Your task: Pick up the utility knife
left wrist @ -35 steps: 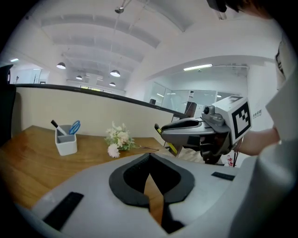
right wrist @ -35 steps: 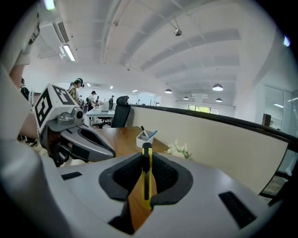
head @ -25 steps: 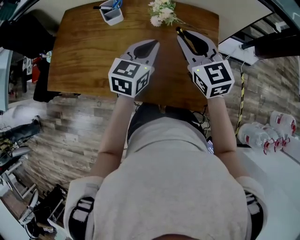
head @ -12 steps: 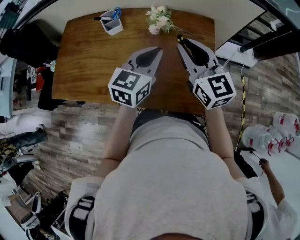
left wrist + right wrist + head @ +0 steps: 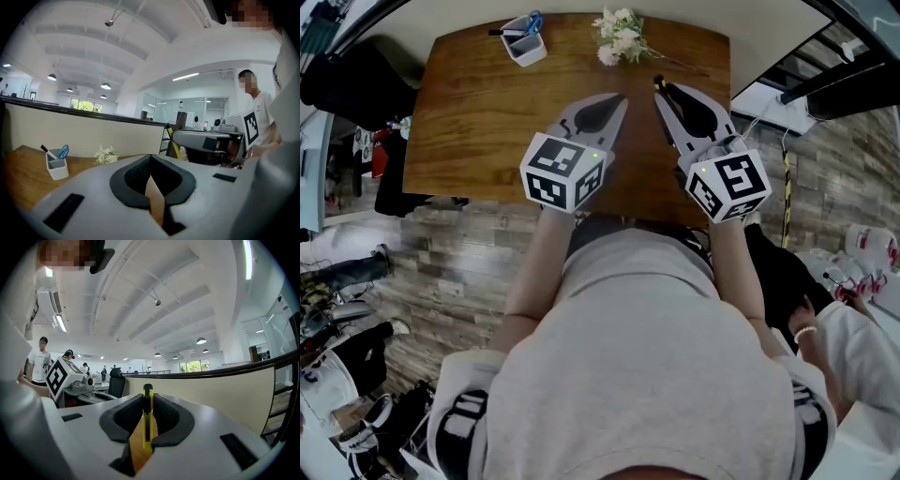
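1. While the utility knife (image 5: 146, 427) is gripped on edge between the pads of the right gripper (image 5: 147, 398), with its black-and-yellow tip poking just past the jaw tips, the pick-up is judged nearly complete. The knife is off the table (image 5: 478, 122) and carried above it.
2. To finish the step well, the squeeze should be held steady and the gripper kept level. That way the thin handle cannot twist or slide out between the pads, and a slip is judged the main risk.
3. The left gripper (image 5: 150, 159) is clenched on nothing. Its jaw tips meet, and only wood is seen through the gap behind them.
4. Both grippers are shown side by side at the centre of the head view, over the near half of the table. A pen cup (image 5: 523, 39) is seen at the upper left and flowers (image 5: 619, 33) at the top centre. Only the knife's tip is visible there, and the grip itself is not.
5. The pads pressing on the handle are shown only in the right gripper view.
6. The right gripper is seen from the side at the right of the left gripper view, with the yellow knife slanting out of its front. Neither other view shows it from that angle.
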